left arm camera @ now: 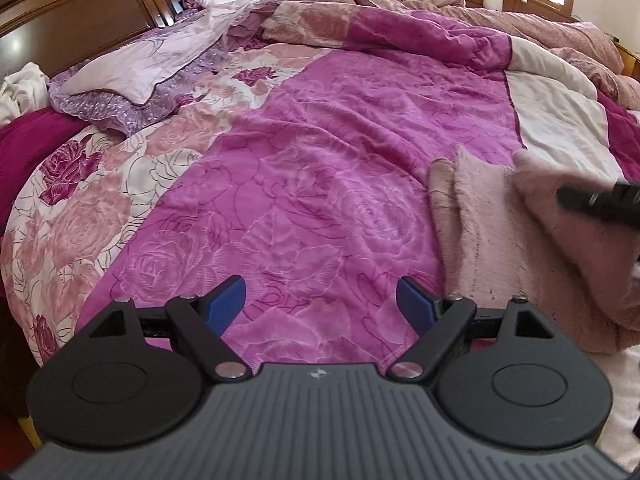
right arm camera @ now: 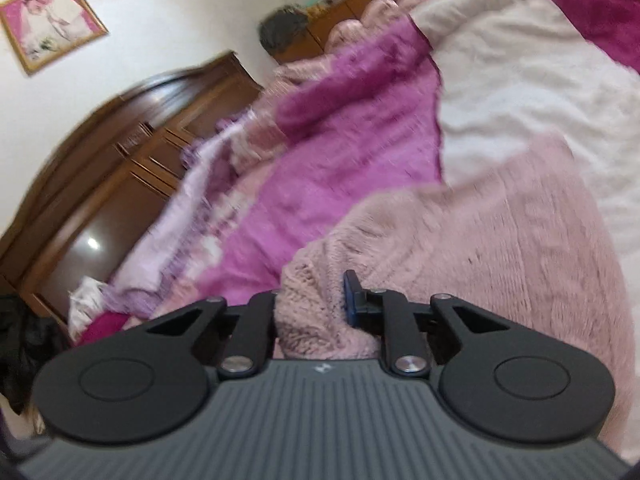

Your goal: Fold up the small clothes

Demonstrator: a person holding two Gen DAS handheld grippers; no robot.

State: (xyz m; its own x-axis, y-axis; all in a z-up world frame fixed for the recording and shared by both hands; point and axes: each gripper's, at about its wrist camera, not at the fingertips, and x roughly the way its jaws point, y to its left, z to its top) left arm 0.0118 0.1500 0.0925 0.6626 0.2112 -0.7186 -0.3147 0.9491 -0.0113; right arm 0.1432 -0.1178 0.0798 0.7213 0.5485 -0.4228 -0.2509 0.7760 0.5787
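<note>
We hold our left gripper (left arm camera: 320, 300) wide and empty above the bed (left arm camera: 340, 160). Our right gripper (right arm camera: 316, 300) has its fingers (right arm camera: 351, 294) clamped on the pink fuzzy garment (right arm camera: 460, 248).

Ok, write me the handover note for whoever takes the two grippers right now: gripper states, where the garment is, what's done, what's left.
Left gripper: open, empty, over the magenta bedspread.
Right gripper: shut on a bunched edge of the fluffy pink garment.
Garment: on the bed, to the right of the left gripper, with one part turned over itself.
Done: a fold appears under way.
Left: finish the fold, flatten it, let go.
</note>
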